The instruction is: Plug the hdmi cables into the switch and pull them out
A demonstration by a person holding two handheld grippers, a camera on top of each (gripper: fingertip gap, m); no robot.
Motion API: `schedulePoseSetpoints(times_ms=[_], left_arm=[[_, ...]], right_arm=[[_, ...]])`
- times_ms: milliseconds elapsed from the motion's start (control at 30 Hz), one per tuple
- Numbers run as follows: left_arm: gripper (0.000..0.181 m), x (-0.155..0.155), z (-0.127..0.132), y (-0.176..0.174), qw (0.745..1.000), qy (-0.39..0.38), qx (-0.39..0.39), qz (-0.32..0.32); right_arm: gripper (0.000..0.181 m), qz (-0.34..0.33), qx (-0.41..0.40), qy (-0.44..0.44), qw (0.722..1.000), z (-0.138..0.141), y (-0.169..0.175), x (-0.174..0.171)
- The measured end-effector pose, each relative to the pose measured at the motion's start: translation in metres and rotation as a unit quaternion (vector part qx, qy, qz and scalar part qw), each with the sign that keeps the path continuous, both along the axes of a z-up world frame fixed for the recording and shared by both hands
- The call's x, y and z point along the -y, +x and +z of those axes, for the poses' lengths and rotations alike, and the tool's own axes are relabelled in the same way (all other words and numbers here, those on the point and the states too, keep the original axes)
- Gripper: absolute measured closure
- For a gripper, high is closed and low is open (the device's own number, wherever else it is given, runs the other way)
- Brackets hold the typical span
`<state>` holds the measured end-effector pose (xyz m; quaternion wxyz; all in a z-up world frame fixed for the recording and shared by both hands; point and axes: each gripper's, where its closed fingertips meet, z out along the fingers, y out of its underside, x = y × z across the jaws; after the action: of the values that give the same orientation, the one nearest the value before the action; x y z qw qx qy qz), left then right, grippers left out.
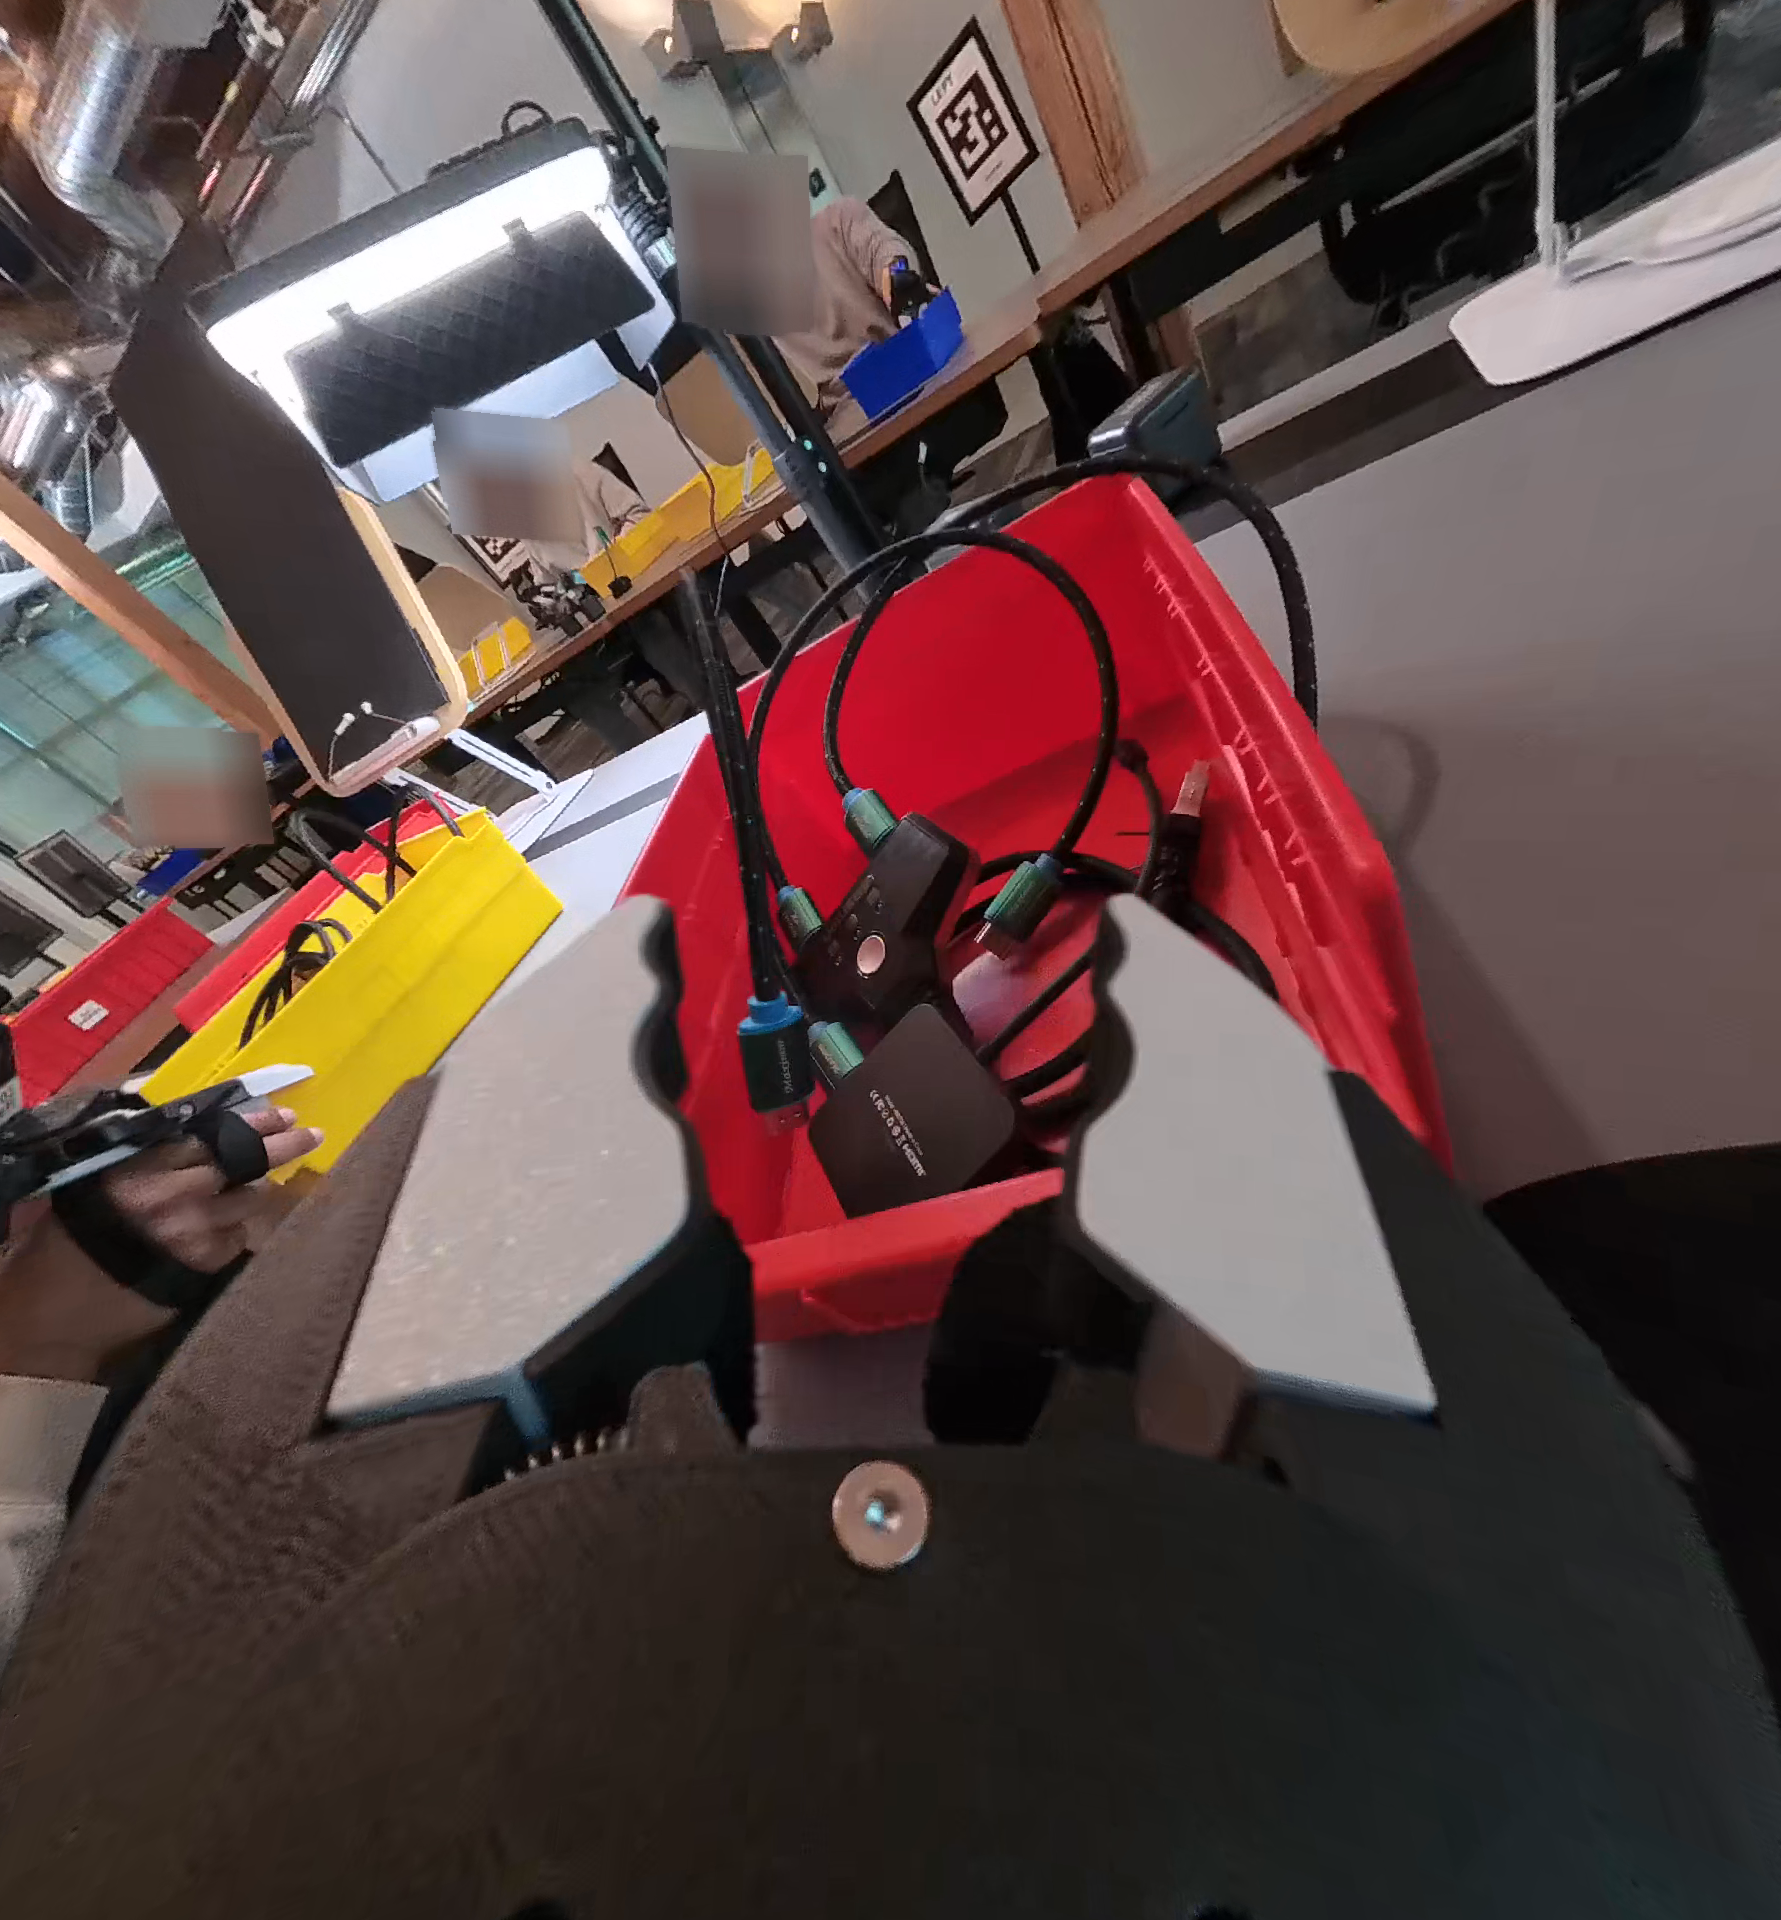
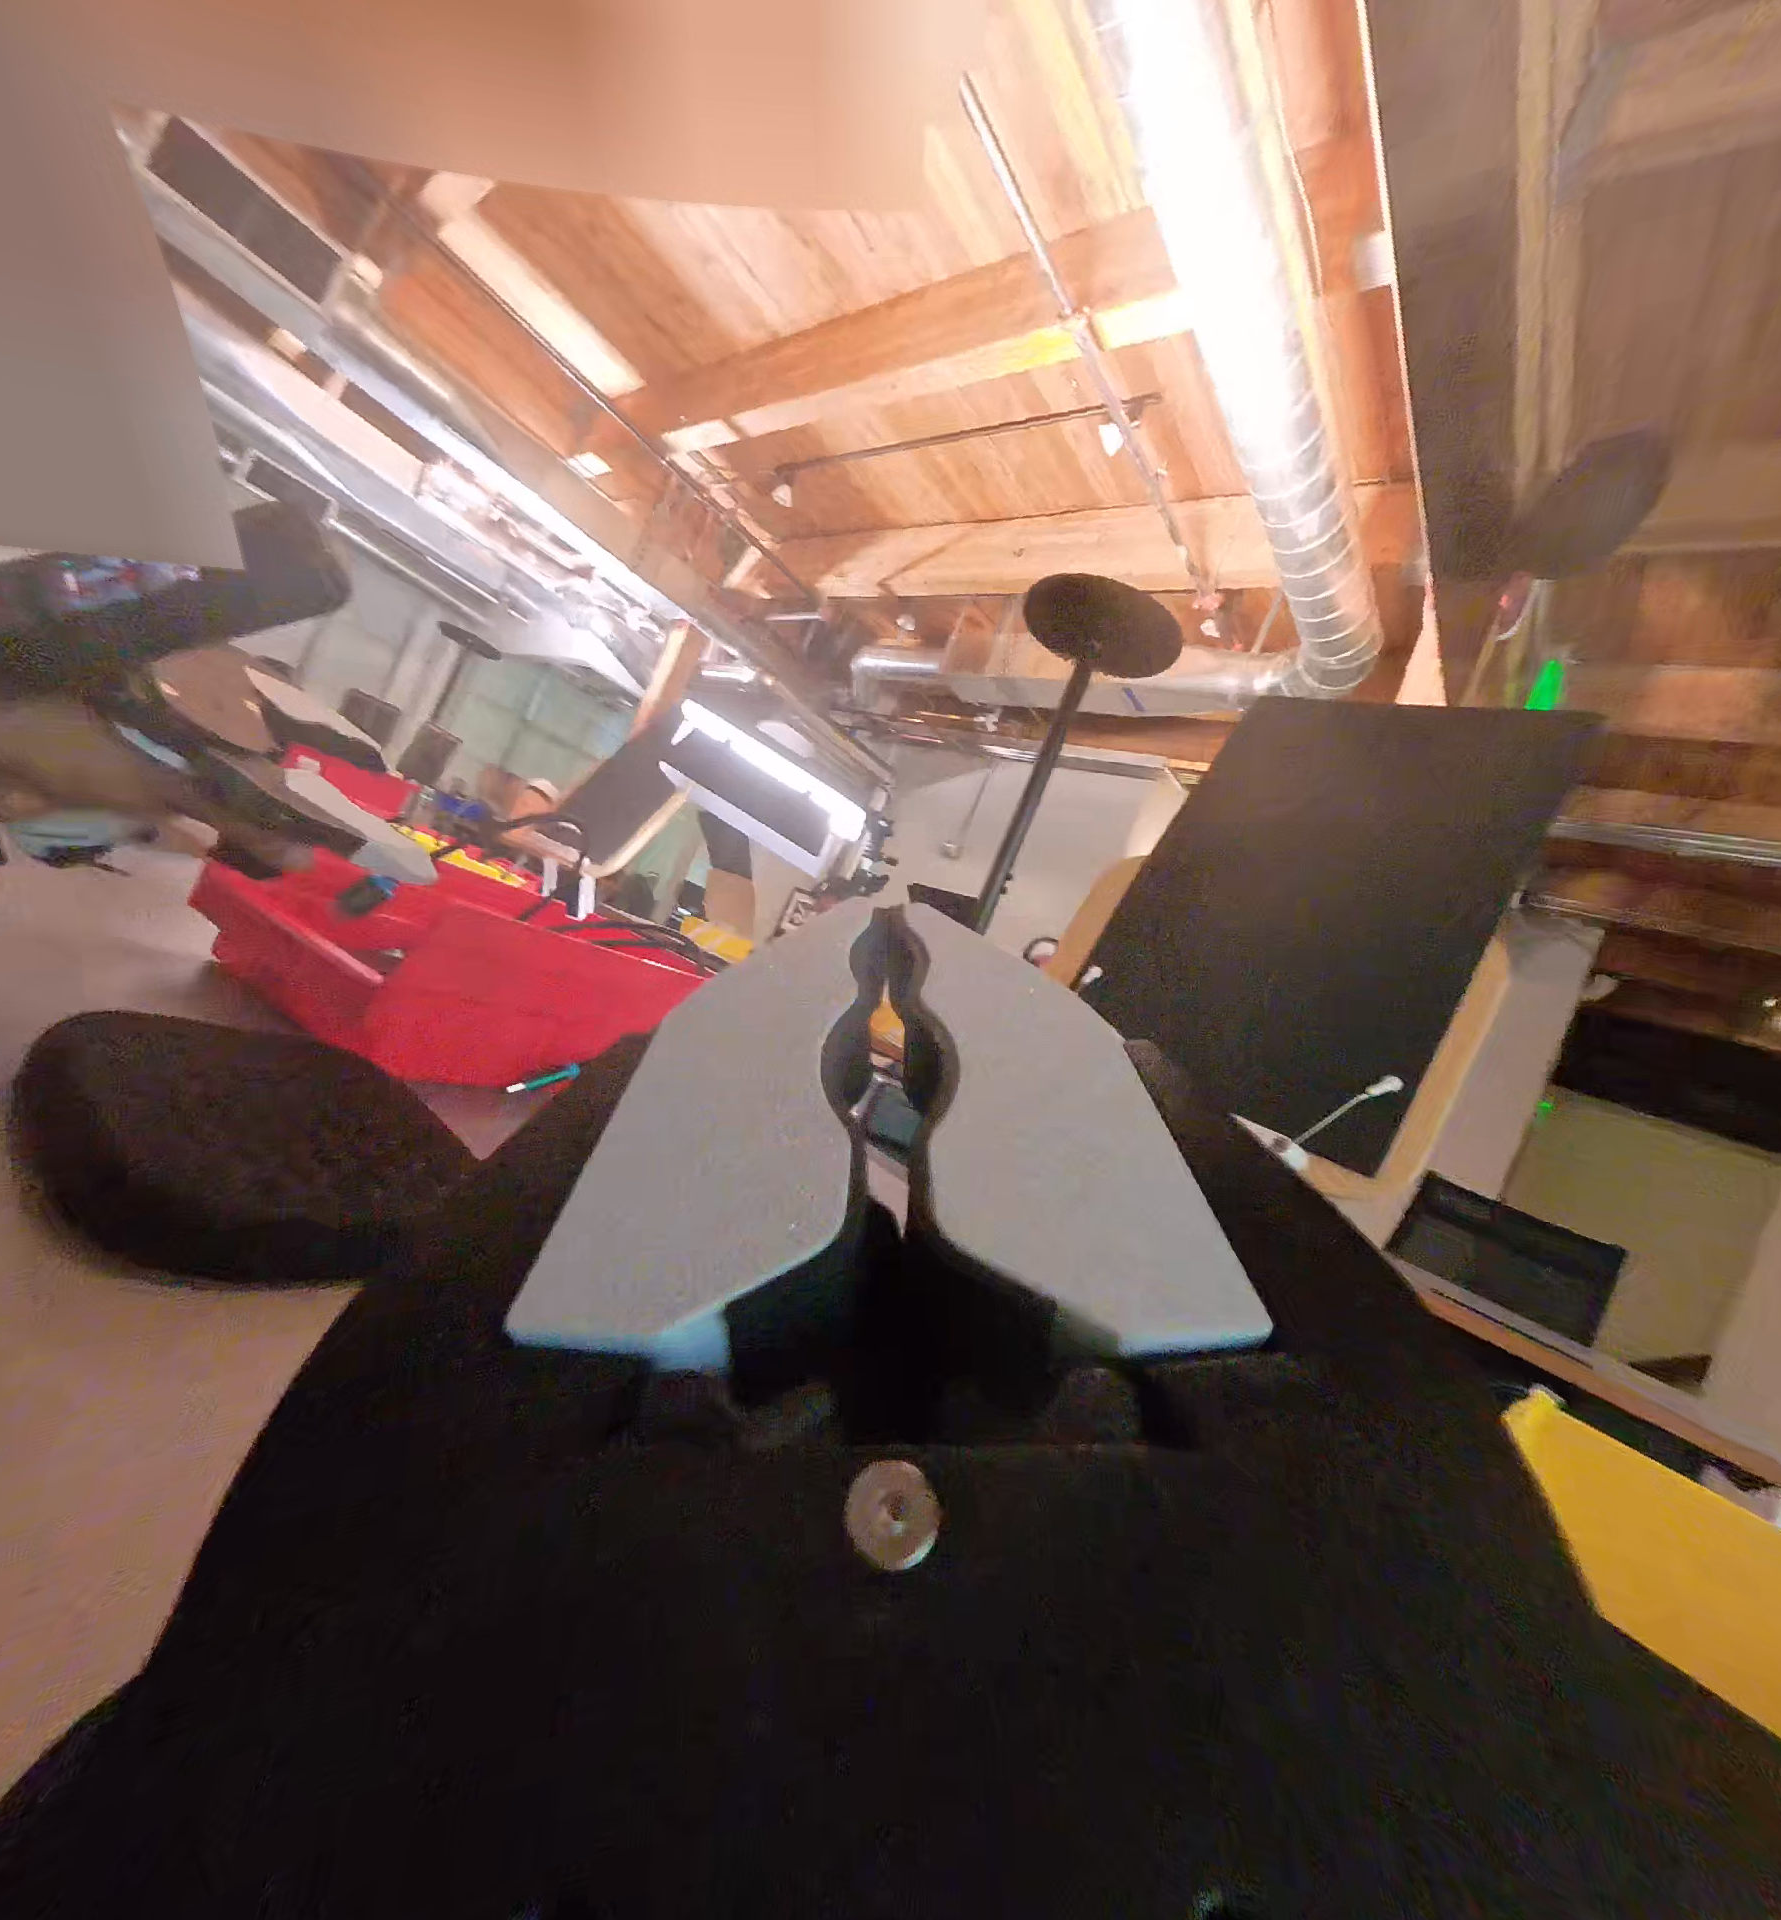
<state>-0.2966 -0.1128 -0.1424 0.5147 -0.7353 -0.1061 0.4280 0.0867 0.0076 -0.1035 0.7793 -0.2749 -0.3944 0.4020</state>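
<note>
In the left wrist view a red bin (image 1: 1281, 831) holds two black HDMI switches: a flat square one (image 1: 912, 1127) near the front and a narrower one with buttons (image 1: 891, 914) behind it. Braided black cables with green plugs (image 1: 870, 816) run into them; a blue-plugged cable (image 1: 774, 1060) hangs loose beside them. My left gripper (image 1: 891, 935) is open and empty, its fingers on either side of the bin's front, above the switches. My right gripper (image 2: 891, 920) is shut and empty, pointing up at the ceiling, away from the red bin (image 2: 512, 997). The left gripper (image 2: 366, 831) shows over that bin.
A yellow bin (image 1: 387, 987) with a black cable and more red bins (image 1: 107, 987) stand left of the red bin on the grey table (image 1: 1592, 779). A hand with the other gripper (image 1: 169, 1132) shows at far left. A black pad (image 2: 211, 1143) lies on the table. A yellow bin corner (image 2: 1696, 1600) is at right.
</note>
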Motion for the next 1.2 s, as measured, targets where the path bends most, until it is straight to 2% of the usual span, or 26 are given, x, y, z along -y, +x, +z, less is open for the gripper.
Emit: schedulePoseSetpoints(times_ms=[67, 100, 133, 167, 200, 233, 267, 300, 333, 400, 433, 500, 600, 633, 667, 733, 767, 800, 833, 867, 933, 1000, 1033, 1067, 1100, 1200], left_arm=[[0.100, 0.001, 0.001, 0.000, 1.000, 0.000, -0.001, -0.001], [0.116, 0.001, 0.001, 0.001, 1.000, -0.005, -0.004, -0.005], [0.157, 0.002, 0.002, 0.002, 1.000, -0.003, -0.008, -0.007], [0.181, 0.002, 0.004, 0.003, 1.000, 0.007, -0.008, -0.011], [0.181, 0.000, 0.006, 0.005, 1.000, 0.016, -0.004, -0.022], [0.181, 0.000, 0.007, 0.006, 0.999, 0.026, -0.002, -0.023], [0.180, 0.001, 0.010, 0.005, 0.999, 0.033, -0.006, -0.018], [0.159, 0.002, 0.012, 0.004, 0.999, 0.036, -0.012, -0.011], [0.123, 0.003, 0.012, 0.002, 0.999, 0.035, -0.014, -0.007], [0.085, 0.003, 0.013, 0.001, 0.999, 0.035, -0.010, -0.003], [0.091, 0.004, 0.015, 0.002, 0.999, 0.038, -0.017, -0.010], [0.181, 0.004, 0.020, 0.009, 0.998, 0.050, -0.026, -0.039], [0.180, 0.000, 0.029, 0.016, 0.992, 0.104, -0.001, -0.073], [0.155, 0.003, 0.036, 0.014, 0.989, 0.130, -0.008, -0.066], [0.110, 0.004, 0.039, 0.015, 0.988, 0.140, -0.012, -0.069], [0.106, 0.004, 0.040, 0.015, 0.987, 0.142, -0.010, -0.075], [0.104, 0.005, 0.040, 0.016, 0.986, 0.140, -0.015, -0.085], [0.172, 0.007, 0.041, 0.017, 0.986, 0.140, -0.018, -0.093], [0.181, 0.007, 0.042, 0.019, 0.984, 0.145, -0.011, -0.103], [0.181, 0.007, 0.043, 0.020, 0.982, 0.153, 0.000, -0.112], [0.178, 0.012, 0.051, 0.018, 0.976, 0.191, -0.004, -0.101], [0.135, 0.014, 0.058, 0.017, 0.972, 0.213, -0.017, -0.098], [0.123, 0.014, 0.057, 0.017, 0.972, 0.213, -0.014, -0.097], [0.120, 0.013, 0.056, 0.017, 0.973, 0.209, -0.011, -0.100], [0.120, 0.011, 0.054, 0.017, 0.974, 0.203, -0.008, -0.104], [0.120, 0.008, 0.046, 0.016, 0.979, 0.173, -0.004, -0.109]], right_arm=[[0.181, 0.028, 0.027, -0.009, 0.999, -0.006, -0.003, 0.005], [0.181, 0.059, 0.027, -0.031, 0.997, -0.006, -0.005, 0.008], [0.167, 0.074, 0.017, -0.034, 0.997, -0.004, -0.005, 0.011], [0.131, 0.073, -0.009, -0.015, 0.997, 0.002, -0.003, 0.013], [0.104, 0.068, -0.019, 0.000, 0.998, 0.004, -0.001, 0.014], [0.093, 0.062, -0.020, -0.006, 0.998, 0.005, -0.001, 0.013], [0.099, 0.059, -0.018, -0.006, 0.998, 0.005, -0.001, 0.013], [0.149, 0.054, -0.014, 0.005, 0.998, 0.003, 0.001, 0.014], [0.181, 0.030, -0.020, 0.010, 0.999, 0.005, 0.005, 0.012], [0.181, -0.004, -0.023, -0.001, 1.000, 0.006, 0.011, 0.005], [0.170, -0.018, -0.054, 0.004, 0.998, 0.014, 0.018, 0.002], [0.108, -0.037, -0.110, 0.033, 0.993, 0.026, 0.032, 0.004], [0.136, -0.089, -0.132, 0.031, 0.987, 0.032, 0.045, -0.007], [0.145, -0.111, -0.135, 0.039, 0.984, 0.033, 0.051, -0.008], [0.181, -0.148, -0.135, 0.035, 0.979, 0.033, 0.059, -0.013], [0.181, -0.200, -0.090, 0.012, 0.976, 0.030, 0.061, -0.028], [0.177, -0.225, -0.064, 0.002, 0.972, 0.027, 0.062, -0.038], [0.152, -0.259, -0.044, -0.020, 0.965, 0.024, 0.064, -0.054], [0.109, -0.266, 0.001, -0.046, 0.963, 0.015, 0.057, -0.067], [0.085, -0.275, 0.050, -0.088, 0.956, 0.001, 0.051, -0.080], [0.074, -0.303, 0.152, -0.178, 0.924, -0.033, 0.044, -0.102], [0.091, -0.329, 0.227, -0.238, 0.885, -0.064, 0.039, -0.116], [0.107, -0.358, 0.250, -0.247, 0.865, -0.073, 0.040, -0.122], [0.131, -0.394, 0.269, -0.243, 0.845, -0.078, 0.042, -0.128], [0.168, -0.447, 0.282, -0.226, 0.818, -0.079, 0.051, -0.136], [0.172, -0.493, 0.308, -0.200, 0.789, -0.082, 0.056, -0.147]])
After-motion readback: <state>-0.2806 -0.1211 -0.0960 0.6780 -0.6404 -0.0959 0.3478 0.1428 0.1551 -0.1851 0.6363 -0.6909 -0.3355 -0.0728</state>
